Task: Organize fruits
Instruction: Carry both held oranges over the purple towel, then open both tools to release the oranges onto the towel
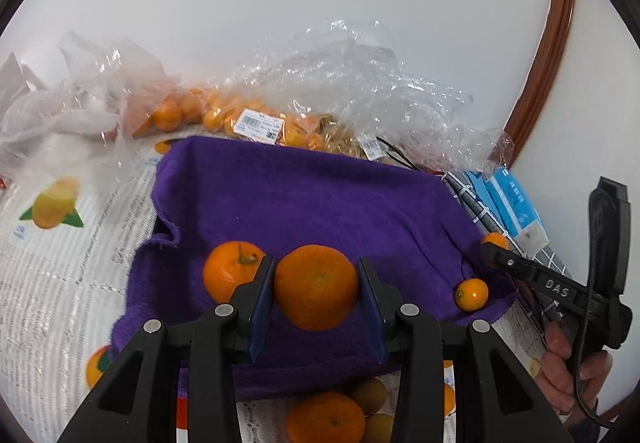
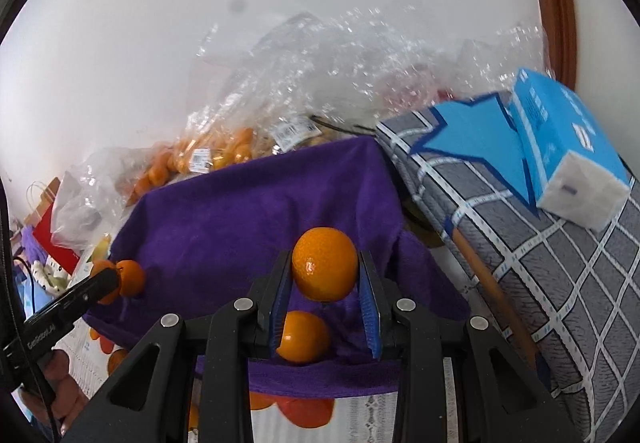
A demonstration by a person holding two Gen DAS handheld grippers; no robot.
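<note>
A big orange [image 1: 316,287] was clamped snugly by the left gripper [image 1: 317,295] over the purple towel [image 1: 304,199]; a smaller orange [image 2: 325,264] was pinched by the right gripper [image 2: 326,295] above it too.

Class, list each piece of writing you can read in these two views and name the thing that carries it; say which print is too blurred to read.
"DAS": on the body of the right claw, seen from the left wrist view.
Lettering on the left claw, right wrist view: too blurred to read.
Barcode label on the bag of small oranges: too small.
Print on the blue tissue pack: too blurred.
Tablecloth print: unreadable.
</note>
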